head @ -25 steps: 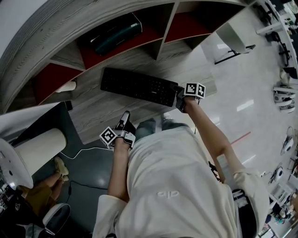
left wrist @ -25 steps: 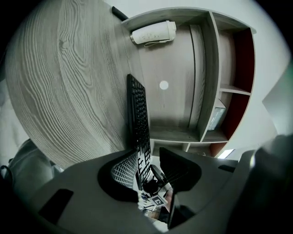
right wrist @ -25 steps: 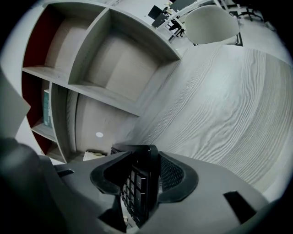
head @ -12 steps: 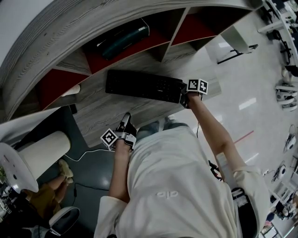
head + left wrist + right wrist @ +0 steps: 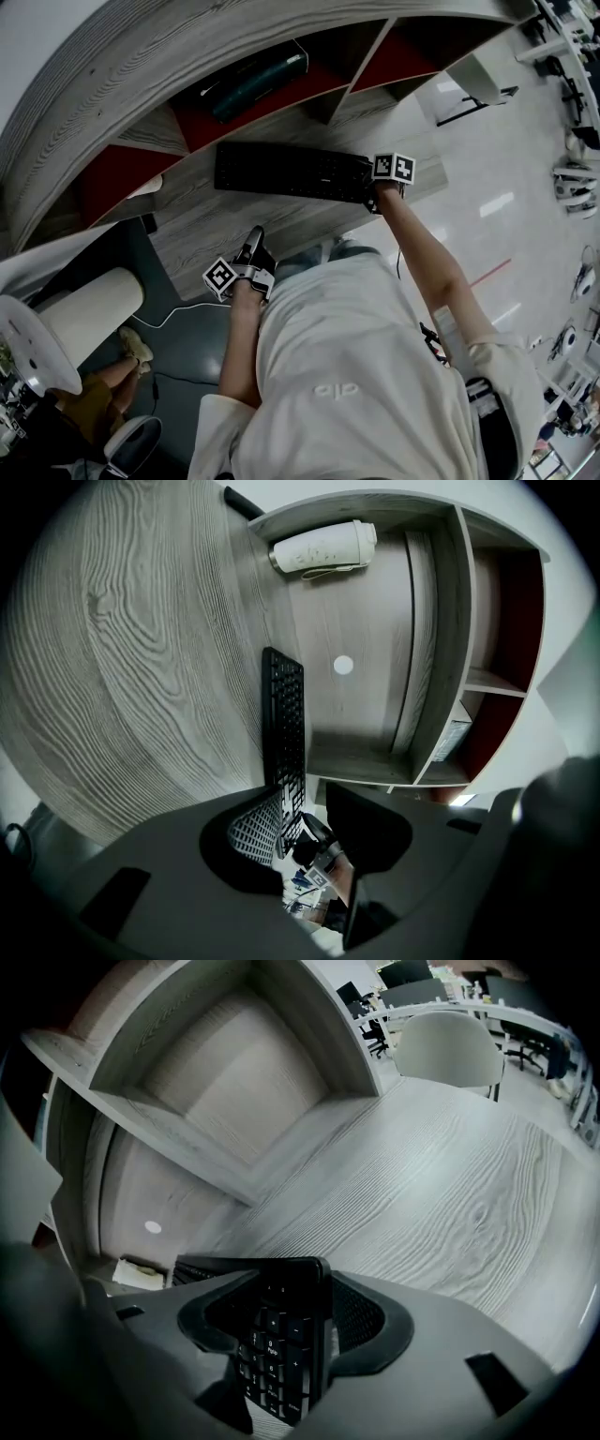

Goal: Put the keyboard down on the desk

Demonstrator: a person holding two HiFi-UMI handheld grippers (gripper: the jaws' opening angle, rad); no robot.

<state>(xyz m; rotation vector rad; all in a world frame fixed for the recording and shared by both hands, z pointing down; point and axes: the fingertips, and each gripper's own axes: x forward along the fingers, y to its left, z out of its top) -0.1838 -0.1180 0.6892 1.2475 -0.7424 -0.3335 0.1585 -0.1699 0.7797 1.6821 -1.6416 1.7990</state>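
The black keyboard (image 5: 286,171) lies flat on the grey wood-grain desk (image 5: 216,220), just in front of the shelf cubbies. My right gripper (image 5: 367,190) is at its right end. In the right gripper view the number-pad end (image 5: 272,1354) sits between the jaws of the right gripper (image 5: 286,1307); they are opening, with a gap on one side. My left gripper (image 5: 253,240) hovers at the desk's front edge, open and empty. The left gripper view looks along the keyboard (image 5: 284,724) past its own jaws (image 5: 300,829).
Cubbies with red backs line the desk's far side. One holds a dark box (image 5: 253,80), another a white tumbler (image 5: 323,547). A white stool (image 5: 84,309) and a cable (image 5: 178,307) are on the floor at left. A white chair (image 5: 445,1049) stands beyond the desk.
The keyboard's right end swung toward the shelf with the right gripper, so the keyboard now lies nearly parallel to the cubbies. The left gripper stayed put.
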